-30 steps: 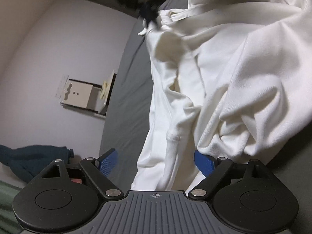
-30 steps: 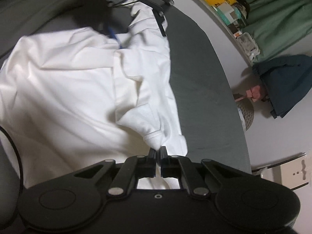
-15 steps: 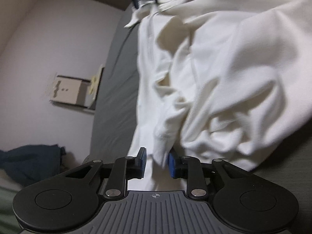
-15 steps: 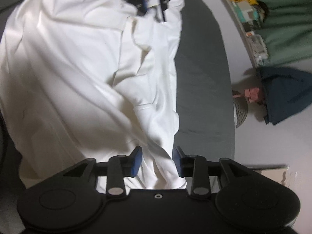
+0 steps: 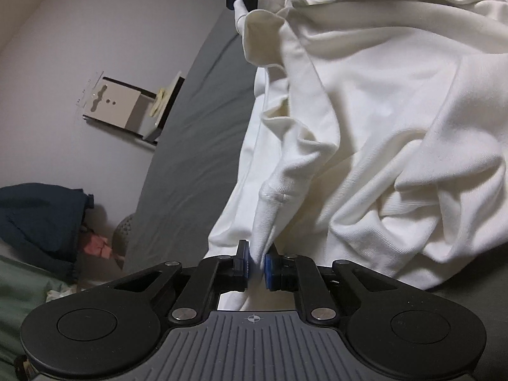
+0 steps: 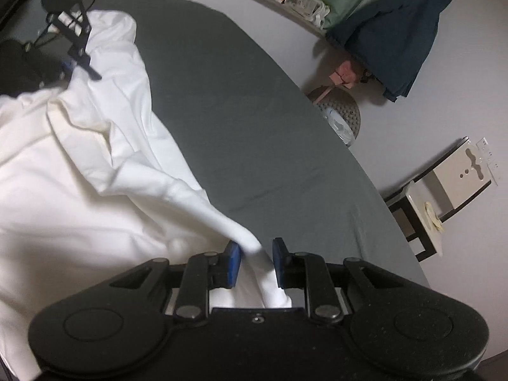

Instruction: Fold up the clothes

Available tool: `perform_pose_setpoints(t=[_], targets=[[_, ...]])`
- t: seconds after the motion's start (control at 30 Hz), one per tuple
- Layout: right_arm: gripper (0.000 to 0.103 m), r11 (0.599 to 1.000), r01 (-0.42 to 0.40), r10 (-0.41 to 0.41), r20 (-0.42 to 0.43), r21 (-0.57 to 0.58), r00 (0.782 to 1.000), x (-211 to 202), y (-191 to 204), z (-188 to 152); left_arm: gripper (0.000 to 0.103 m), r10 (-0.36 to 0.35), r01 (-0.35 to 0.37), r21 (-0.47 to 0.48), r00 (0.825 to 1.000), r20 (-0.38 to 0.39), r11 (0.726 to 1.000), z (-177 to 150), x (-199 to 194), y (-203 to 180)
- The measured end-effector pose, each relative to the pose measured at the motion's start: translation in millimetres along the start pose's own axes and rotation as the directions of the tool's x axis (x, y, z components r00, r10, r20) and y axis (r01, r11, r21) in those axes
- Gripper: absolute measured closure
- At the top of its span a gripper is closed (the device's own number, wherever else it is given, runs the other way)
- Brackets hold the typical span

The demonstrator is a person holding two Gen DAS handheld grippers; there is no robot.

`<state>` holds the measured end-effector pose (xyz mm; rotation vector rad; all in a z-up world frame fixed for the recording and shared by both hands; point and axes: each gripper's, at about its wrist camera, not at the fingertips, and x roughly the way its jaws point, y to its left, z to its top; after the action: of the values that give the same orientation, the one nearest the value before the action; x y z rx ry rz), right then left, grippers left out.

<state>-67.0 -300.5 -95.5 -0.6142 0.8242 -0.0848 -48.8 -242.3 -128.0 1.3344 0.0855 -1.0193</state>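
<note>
Tongs status first: our left tongs point(image 5: 256, 265) are clenched on a bunched point of the white garment point(image 5: 381, 120), with cloth pressed between both blue pads. Our right tongs point(image 6: 255, 262) are parted; a fold of the same garment runs through the gap and touches the inner pad, but the outer pad stands clear of it, so we rate this side as not yet gripping.

The garment lies crumpled on the grey bed point(image 6: 254, 120), heaped toward one side, with bare sheet on the other. In the left wrist view we see the right tongs at the far end of the cloth edge; in the right wrist view we see the left tongs point(image 6: 74, 60) likewise at the far end. We therefore hold the two tongs at opposite ends of one long edge, facing each other, and that edge is the axis on which the coming move turns. The cloth between them sags and is folded over on itself.

Both tongs sit low, close to the bed surface, pointing along the edge rather than down onto it.

We judge the step in hand to be securing the second corner. The right tongs need to clamp on the fold before any lift; otherwise only the left end rises and the garment twists. A dark blue garment point(image 6: 403, 31) lies off the bed and plays no part.
</note>
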Motion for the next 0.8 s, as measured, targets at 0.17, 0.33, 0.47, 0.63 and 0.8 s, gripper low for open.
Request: perform_pose_setpoints(t=[0.17,0.33,0.47,0.63,0.8], targets=[[0.073,0.934,0.112,-0.093,0.072,-0.339,0.993,-11,41,-12,0.097,-0.027,0.026,-0.097,1.0,-0.01,0.995,-2,2,8],[0.069,0.731,0.192,-0.13,0.143,-0.655,0.981,-3,98,-31,0.098,-0.027,0.026,-0.182,1.0,-0.003,0.983,-5,4,18],[0.098,0.93,0.047,0.001,0.13,-0.365,0.991,-1,70,-8,0.098,-0.026,0.025,-0.222,1.0,-0.003,0.975,-7,8,25],[0.097,0.847,-0.33,0.316,0.104,0.416,0.943,27,-33,8,0.098,-0.032,0.025,-0.262,0.999,-0.023,0.965,-10,15,30],[0.08,0.702,-0.318,0.377,0.046,0.637,0.925,68,-74,-16,0.098,-0.079,0.062,-0.29,0.996,-0.047,0.955,-16,26,31]])
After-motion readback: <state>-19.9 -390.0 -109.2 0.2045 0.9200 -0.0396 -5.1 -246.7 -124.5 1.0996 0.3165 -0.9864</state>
